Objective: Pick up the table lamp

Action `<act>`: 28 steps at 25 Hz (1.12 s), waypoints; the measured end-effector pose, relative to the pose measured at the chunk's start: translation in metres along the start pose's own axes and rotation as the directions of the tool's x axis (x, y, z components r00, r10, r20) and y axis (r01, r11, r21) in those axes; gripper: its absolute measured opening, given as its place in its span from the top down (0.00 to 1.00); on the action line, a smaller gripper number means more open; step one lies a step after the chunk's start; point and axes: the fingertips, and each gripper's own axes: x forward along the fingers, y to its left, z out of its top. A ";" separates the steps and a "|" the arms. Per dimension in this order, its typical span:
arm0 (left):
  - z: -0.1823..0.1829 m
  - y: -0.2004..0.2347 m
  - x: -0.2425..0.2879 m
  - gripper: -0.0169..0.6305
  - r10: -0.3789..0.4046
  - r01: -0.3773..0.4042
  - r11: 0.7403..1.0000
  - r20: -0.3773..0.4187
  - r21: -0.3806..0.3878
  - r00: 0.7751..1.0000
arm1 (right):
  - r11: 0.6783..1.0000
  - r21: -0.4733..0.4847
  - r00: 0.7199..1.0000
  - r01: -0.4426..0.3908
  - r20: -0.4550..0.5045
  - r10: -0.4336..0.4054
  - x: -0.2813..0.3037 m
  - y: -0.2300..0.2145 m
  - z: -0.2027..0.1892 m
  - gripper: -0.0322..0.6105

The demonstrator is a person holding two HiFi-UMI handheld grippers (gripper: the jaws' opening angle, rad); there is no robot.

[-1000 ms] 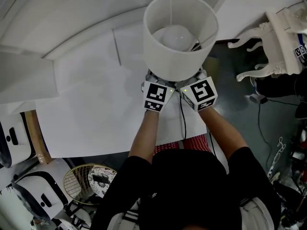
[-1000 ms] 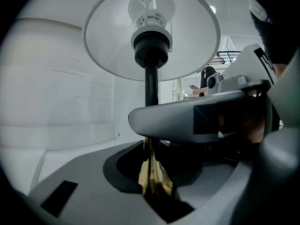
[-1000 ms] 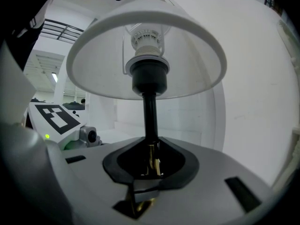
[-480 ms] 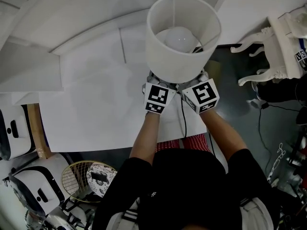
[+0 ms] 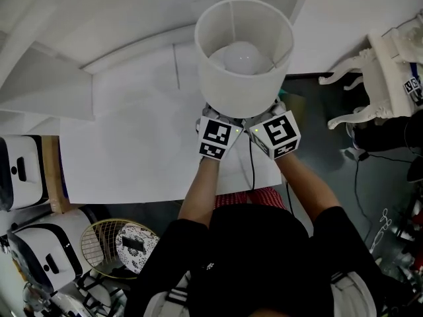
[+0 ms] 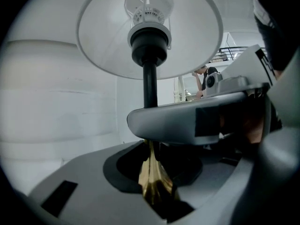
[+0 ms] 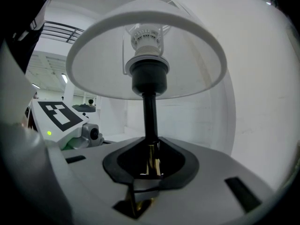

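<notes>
- Over the table's [image 5: 132,144] near edge: table lamp [image 5: 243,58], shade upright.
- Left gripper [image 6: 154,149]: jaws part-closed, clamping the lamp's lower stem.
- Right gripper [image 7: 151,165]: identical grip.

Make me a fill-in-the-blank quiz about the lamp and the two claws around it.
1. The lamp has a ____ shade.
2. Its thin stem is ____.
3. The left claw and right claw both clamp its ____-coloured foot.
4. Seen from above, inside the shade sits a round ____.
Missing words: white; black; gold; bulb.
</notes>
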 end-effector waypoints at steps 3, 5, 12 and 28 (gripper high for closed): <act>0.009 -0.002 -0.004 0.80 0.011 -0.011 1.000 0.002 0.008 1.000 | 1.000 0.006 1.000 -0.006 0.000 0.006 -0.003 0.001 0.009 0.82; 0.014 -0.003 -0.007 0.80 0.017 -0.017 1.000 0.005 0.008 1.000 | 1.000 0.009 1.000 -0.011 0.000 0.011 -0.006 0.002 0.014 0.82; 0.028 -0.004 -0.015 0.80 0.031 -0.031 1.000 0.005 0.001 1.000 | 0.999 -0.022 0.999 -0.049 0.002 0.049 -0.009 0.010 0.029 0.82; 0.054 -0.002 -0.033 0.80 0.069 -0.069 0.997 0.010 0.020 0.998 | 0.996 -0.023 0.996 -0.090 0.014 0.091 -0.012 0.023 0.058 0.82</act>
